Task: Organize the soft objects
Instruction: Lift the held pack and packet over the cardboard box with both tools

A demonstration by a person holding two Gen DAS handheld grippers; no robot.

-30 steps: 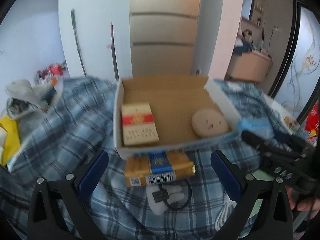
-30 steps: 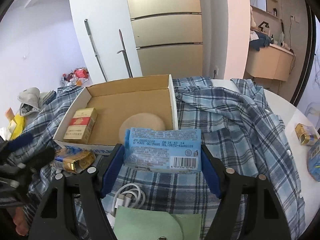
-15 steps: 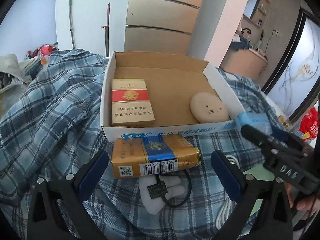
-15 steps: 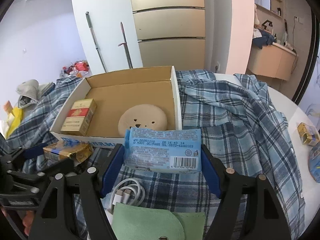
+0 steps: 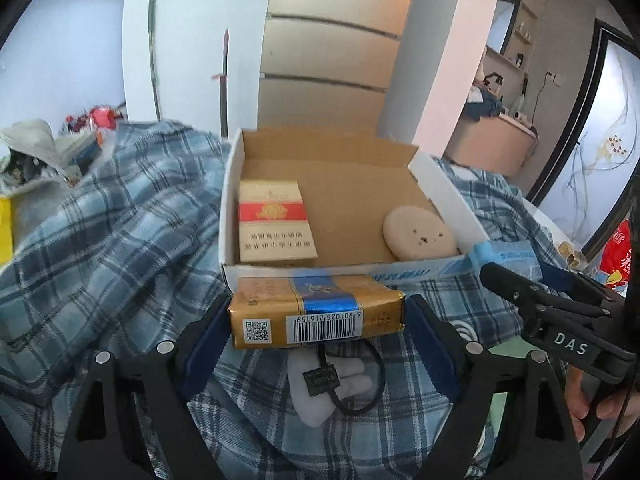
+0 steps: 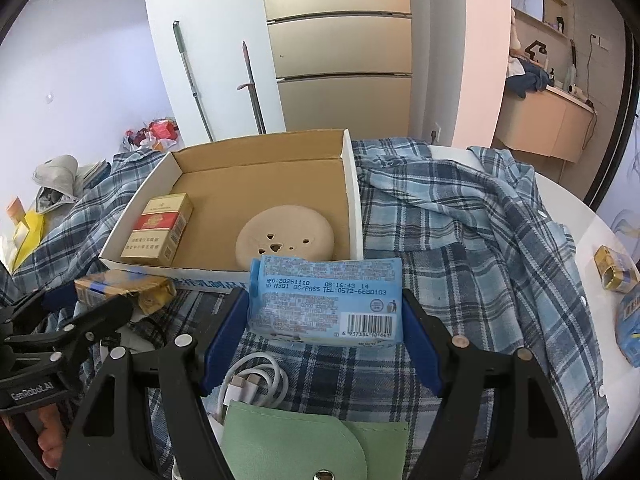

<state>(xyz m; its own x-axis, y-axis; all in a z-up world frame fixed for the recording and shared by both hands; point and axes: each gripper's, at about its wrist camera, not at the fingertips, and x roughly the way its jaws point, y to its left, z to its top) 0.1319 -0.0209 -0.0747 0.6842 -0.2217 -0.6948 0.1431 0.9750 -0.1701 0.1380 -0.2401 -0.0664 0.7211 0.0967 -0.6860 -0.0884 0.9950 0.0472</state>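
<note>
An open cardboard box (image 5: 448, 188) (image 6: 354, 196) rests on a blue plaid shirt (image 5: 112, 232) (image 6: 480, 240). Inside lie a red-and-gold cigarette pack (image 5: 274, 220) (image 6: 160, 226) and a round beige soft pad (image 5: 418, 234) (image 6: 284, 234). My left gripper (image 5: 316, 320) is shut on a gold-and-blue soft pack (image 5: 316, 312), held just in front of the box's near wall. My right gripper (image 6: 324, 308) is shut on a blue tissue pack (image 6: 326, 300), held near the box's front right corner; it also shows in the left wrist view (image 5: 506, 254).
A white plush piece with a black cord (image 5: 320, 388), a white cable coil (image 6: 256, 380) and a green pouch (image 6: 312, 440) lie on the shirt below the grippers. Small packs (image 6: 614, 268) sit on the white table at right. Clutter lies at far left (image 6: 56, 184).
My left gripper has closed on the gold-and-blue pack and lifted it slightly. The right gripper still holds the tissue pack, a little closer to the box.
</note>
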